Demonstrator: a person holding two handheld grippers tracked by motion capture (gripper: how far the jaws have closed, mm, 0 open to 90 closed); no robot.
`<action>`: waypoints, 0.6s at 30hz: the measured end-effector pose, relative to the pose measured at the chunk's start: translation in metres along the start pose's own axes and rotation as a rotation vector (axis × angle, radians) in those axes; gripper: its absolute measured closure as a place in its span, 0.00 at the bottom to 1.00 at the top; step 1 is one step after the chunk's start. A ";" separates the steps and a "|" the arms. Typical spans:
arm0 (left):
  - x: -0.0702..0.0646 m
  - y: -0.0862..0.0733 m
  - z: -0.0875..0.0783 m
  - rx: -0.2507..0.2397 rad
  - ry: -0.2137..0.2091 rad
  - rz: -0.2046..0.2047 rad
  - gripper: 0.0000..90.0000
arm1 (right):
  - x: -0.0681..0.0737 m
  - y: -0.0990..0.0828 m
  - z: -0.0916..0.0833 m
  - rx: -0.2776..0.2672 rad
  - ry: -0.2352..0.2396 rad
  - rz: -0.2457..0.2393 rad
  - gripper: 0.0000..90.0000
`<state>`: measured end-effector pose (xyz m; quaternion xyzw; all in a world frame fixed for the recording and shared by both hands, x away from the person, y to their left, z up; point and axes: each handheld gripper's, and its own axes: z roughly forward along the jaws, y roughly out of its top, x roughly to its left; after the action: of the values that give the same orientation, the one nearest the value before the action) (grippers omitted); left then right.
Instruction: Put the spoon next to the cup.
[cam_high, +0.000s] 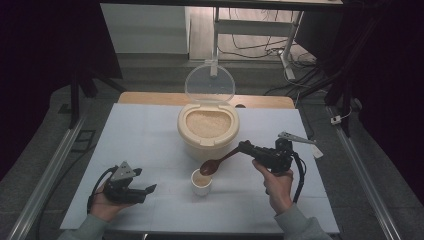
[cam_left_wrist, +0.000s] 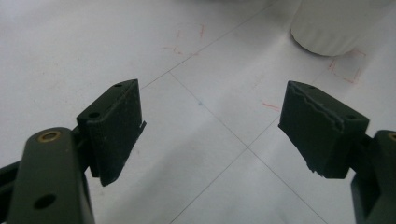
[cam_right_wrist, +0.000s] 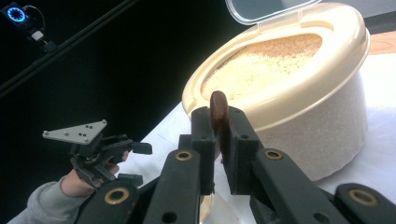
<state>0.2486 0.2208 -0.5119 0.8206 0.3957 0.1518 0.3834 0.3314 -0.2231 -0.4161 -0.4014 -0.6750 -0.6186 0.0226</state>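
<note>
The right gripper (cam_high: 246, 147) pinches a dark brown wooden spoon (cam_high: 216, 163) by its handle, bowl over the small white cup (cam_high: 202, 182) at six o'clock from the open beige rice container (cam_high: 208, 131). Best tip slowly, keeping the bowl centred. The left gripper (cam_high: 148, 191) rests spread on the white worktop (cam_high: 145, 135).
</note>
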 end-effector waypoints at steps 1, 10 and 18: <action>0.000 0.000 0.000 0.000 0.001 -0.002 0.23 | 0.000 0.000 -0.001 0.001 0.001 0.001 0.92; 0.000 0.001 -0.001 -0.003 0.003 -0.001 0.23 | -0.002 0.010 -0.016 0.000 0.006 -0.010 0.92; 0.000 0.001 -0.001 -0.003 0.003 -0.001 0.23 | -0.006 0.020 -0.037 0.029 -0.002 -0.006 0.92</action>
<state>0.2487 0.2210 -0.5107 0.8196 0.3965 0.1532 0.3842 0.3297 -0.2596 -0.3939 -0.3997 -0.6850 -0.6086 0.0260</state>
